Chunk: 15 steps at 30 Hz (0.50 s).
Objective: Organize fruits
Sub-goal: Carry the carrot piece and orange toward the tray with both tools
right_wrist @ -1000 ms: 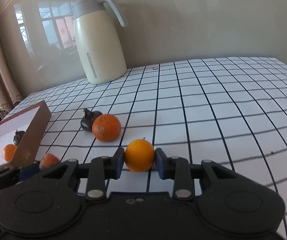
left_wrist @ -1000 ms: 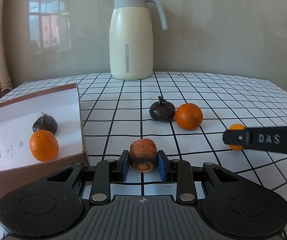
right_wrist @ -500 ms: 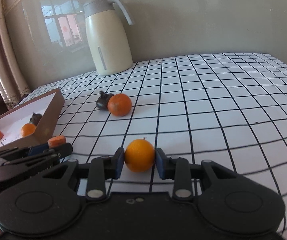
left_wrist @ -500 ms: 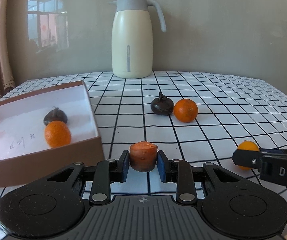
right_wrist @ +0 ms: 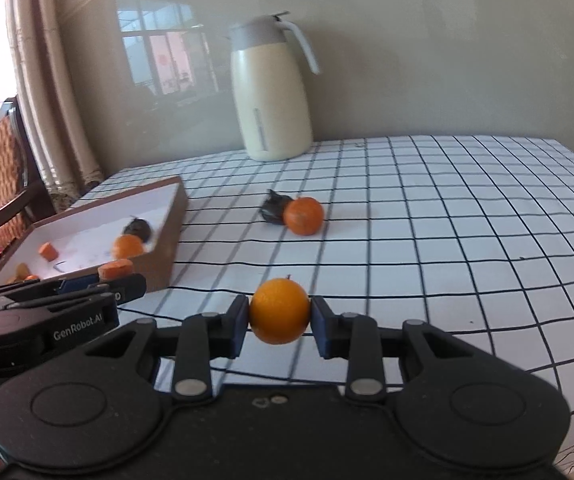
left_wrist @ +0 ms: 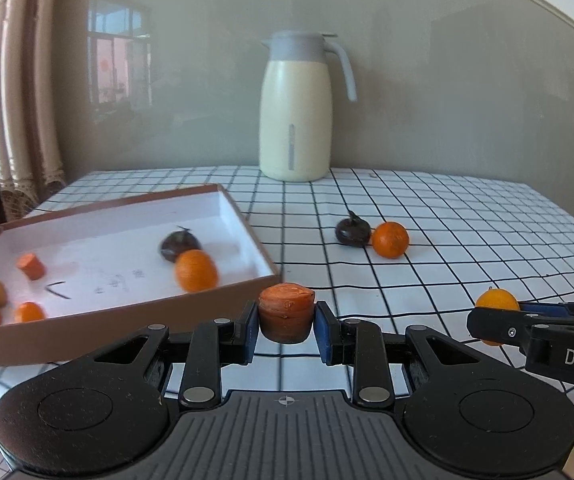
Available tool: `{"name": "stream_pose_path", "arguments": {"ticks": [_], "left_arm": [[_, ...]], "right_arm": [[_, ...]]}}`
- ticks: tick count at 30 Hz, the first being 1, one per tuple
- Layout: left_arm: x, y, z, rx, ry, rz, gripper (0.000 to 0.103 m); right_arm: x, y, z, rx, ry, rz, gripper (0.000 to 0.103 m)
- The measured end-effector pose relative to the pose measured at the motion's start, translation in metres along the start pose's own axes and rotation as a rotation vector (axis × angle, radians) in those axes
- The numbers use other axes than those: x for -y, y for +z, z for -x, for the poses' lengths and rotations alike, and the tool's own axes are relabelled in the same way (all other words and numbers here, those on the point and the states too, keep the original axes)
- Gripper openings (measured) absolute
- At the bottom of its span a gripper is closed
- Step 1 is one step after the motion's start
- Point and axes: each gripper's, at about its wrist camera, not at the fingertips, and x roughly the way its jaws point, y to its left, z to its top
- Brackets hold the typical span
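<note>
I hold a carrot piece between the blue pads of my left gripper; the pads press on its two sides and its cut face looks up. My right gripper is closed on a small orange, gripped at its widest part. From the left wrist view the right gripper comes in from the right edge, and I see it well apart from the left one, with bare checked tablecloth between them. Just behind the carrot piece, and a little to the left, is the near corner of the brown box; its near wall stands between my left gripper and the white inside. In the box lie a mandarin touching a dark fruit, another carrot piece, and some small orange pieces at the left end that are blurred. Farther on the cloth a second dark fruit touches another orange, with open cloth around them. At the far edge, near the wall, stands a cream jug.
</note>
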Motion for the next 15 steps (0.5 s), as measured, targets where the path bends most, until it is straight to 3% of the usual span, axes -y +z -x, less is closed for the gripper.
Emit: {"name": "stream_pose_path", "arguments": {"ticks": [15], "left_arm": [[-0.089, 0.000, 0.061, 0.059, 0.147, 0.104, 0.030]], "right_arm": [[-0.085, 0.017, 0.009, 0.060, 0.175, 0.109, 0.025]]}}
